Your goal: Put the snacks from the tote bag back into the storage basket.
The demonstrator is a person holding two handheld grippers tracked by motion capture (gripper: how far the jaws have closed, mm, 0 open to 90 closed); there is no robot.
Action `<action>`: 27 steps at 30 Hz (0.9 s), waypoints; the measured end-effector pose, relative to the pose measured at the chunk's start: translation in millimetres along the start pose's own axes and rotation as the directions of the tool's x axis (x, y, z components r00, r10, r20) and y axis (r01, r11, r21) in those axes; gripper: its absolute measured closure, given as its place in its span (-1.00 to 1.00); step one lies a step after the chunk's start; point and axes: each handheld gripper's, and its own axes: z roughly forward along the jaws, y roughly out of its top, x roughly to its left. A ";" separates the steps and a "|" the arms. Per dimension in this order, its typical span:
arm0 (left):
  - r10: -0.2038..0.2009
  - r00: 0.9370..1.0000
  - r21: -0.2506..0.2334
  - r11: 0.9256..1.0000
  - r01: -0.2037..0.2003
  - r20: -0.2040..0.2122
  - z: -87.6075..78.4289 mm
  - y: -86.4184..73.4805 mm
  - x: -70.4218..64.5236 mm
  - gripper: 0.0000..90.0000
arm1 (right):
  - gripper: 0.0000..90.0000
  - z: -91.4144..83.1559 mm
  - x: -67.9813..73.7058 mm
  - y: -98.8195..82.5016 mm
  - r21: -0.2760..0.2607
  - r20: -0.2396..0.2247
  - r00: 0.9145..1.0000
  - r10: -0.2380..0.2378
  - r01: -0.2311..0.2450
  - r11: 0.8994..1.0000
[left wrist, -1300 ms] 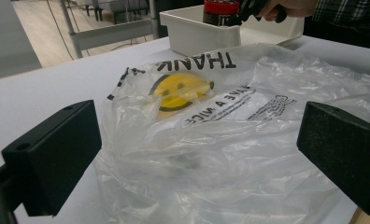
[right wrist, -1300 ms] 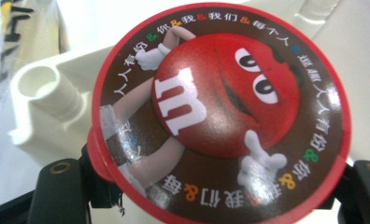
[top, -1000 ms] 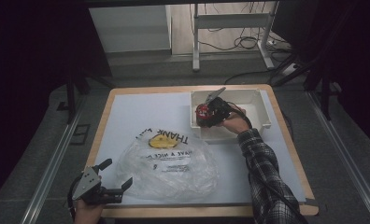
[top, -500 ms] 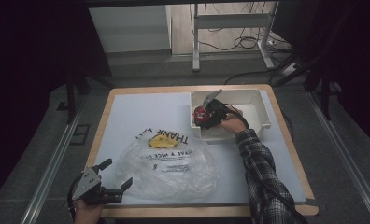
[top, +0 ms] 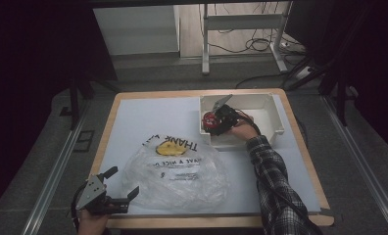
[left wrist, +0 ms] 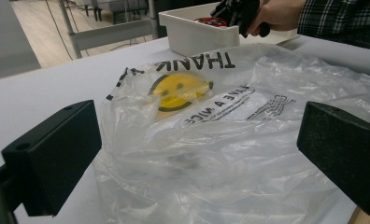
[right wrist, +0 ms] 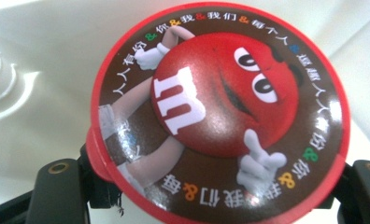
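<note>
A round red candy tin [right wrist: 220,112] with a cartoon face on its brown lid sits between the jaws of my right gripper [right wrist: 211,189], which is shut on its sides. In the high view that right gripper [top: 216,122] holds the tin [top: 209,119] inside the white bin [top: 275,117] at the back right. A clear plastic bag [top: 177,171] with a yellow smiley and black print lies crumpled at the table's front. My left gripper [top: 122,181] rests open at the bag's left edge. Between its jaws the left gripper [left wrist: 197,154] frames the bag [left wrist: 220,93] without touching it.
The white bin [left wrist: 197,37] stands beyond the bag, with the right hand and a plaid sleeve [left wrist: 342,18] over it. A wooden border [top: 300,147] rims the pale table top. Dark floor and metal rails [top: 50,181] surround the table.
The right gripper with the tin has shifted only very slightly inside the bin. The left gripper and the bag have stayed put.
</note>
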 end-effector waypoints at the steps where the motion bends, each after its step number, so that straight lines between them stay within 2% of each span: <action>1: 0.000 1.000 0.000 1.000 0.000 0.000 0.0 0.0 0.0 -1.00 | -0.43 0.0 0.0 -0.2 -0.001 0.000 1.000 -0.001 0.001 1.000; 12: 0.002 1.000 0.002 1.000 -0.002 0.000 0.3 -0.1 0.0 -1.00 | -0.45 0.5 1.2 0.0 0.000 0.013 1.000 0.012 -0.012 1.000; 17: 0.002 1.000 0.002 1.000 -0.002 0.000 0.3 0.0 -0.2 -1.00 | -0.62 1.7 3.8 2.1 -0.003 0.007 1.000 0.018 -0.018 1.000; 27: 0.004 1.000 0.004 1.000 -0.004 -0.001 0.3 0.0 -0.4 -1.00 | -0.73 -1.0 6.9 5.5 0.005 0.015 0.999 0.028 -0.028 1.000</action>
